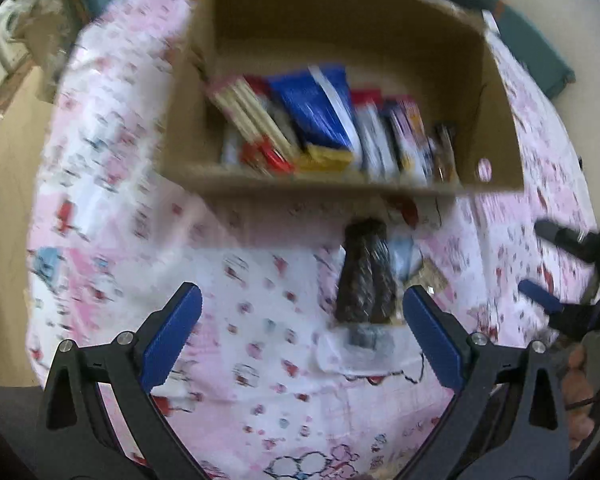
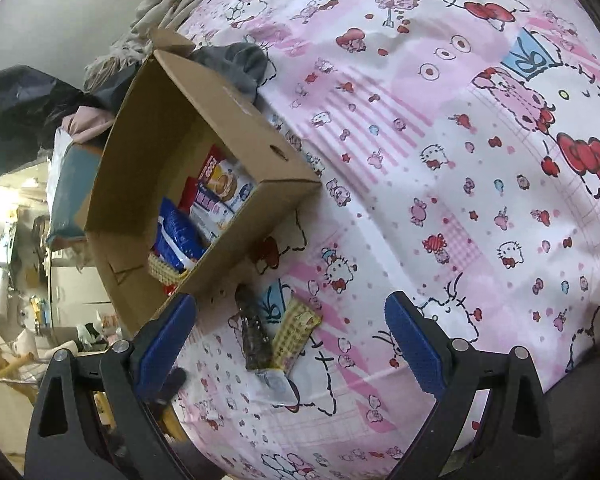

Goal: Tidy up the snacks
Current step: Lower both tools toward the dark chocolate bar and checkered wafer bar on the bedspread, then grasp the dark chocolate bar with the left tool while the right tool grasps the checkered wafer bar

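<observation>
On the bed (image 2: 440,128), spread with a pink cartoon-print sheet, an open cardboard box (image 2: 148,120) occupies the upper left of the right wrist frame and the upper centre of the left wrist frame. Snack packets stand packed in the box (image 1: 500,128), among them a blue bag (image 1: 320,108) and a red-and-white packet (image 2: 220,180). Just outside the box's near wall, two snacks lie on the sheet, touching: a dark bar (image 2: 254,336) in clear wrap and a yellow checked packet (image 2: 296,332). Left claw (image 1: 302,332), lower frame: jaws spread wide, empty, the dark bar (image 1: 364,276) lying between and beyond its tips; view motion-blurred. Right claw (image 2: 290,340), lower frame: jaws likewise spread, empty, above both loose snacks. Right claw (image 1: 556,268) also visible at the right edge of the left wrist frame.
</observation>
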`<control>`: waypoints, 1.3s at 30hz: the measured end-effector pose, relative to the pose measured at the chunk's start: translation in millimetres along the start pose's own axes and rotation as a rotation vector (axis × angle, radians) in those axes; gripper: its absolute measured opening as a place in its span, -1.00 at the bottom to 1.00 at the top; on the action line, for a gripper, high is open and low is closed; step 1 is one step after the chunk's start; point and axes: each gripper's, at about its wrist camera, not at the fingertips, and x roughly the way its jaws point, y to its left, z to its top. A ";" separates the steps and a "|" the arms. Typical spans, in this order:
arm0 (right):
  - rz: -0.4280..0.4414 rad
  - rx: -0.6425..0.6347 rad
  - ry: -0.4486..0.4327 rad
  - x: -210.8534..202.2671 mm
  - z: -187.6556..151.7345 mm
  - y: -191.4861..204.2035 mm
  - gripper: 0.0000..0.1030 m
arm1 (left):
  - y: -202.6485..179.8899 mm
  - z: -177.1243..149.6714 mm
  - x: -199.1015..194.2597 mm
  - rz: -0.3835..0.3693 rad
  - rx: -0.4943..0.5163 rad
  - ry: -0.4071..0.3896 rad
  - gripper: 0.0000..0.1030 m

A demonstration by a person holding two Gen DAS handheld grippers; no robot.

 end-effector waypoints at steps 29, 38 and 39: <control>0.055 -0.005 0.033 0.7 2.8 8.2 0.90 | -62.7 -29.5 61.2 0.034 0.281 0.158 -0.22; 0.032 -0.020 0.057 5.5 -3.1 8.5 0.90 | -38.8 -43.0 19.9 0.023 0.209 0.174 -0.26; 0.027 -0.029 0.061 6.7 -4.0 9.8 0.90 | -35.5 -45.0 12.9 0.028 0.199 0.175 -0.28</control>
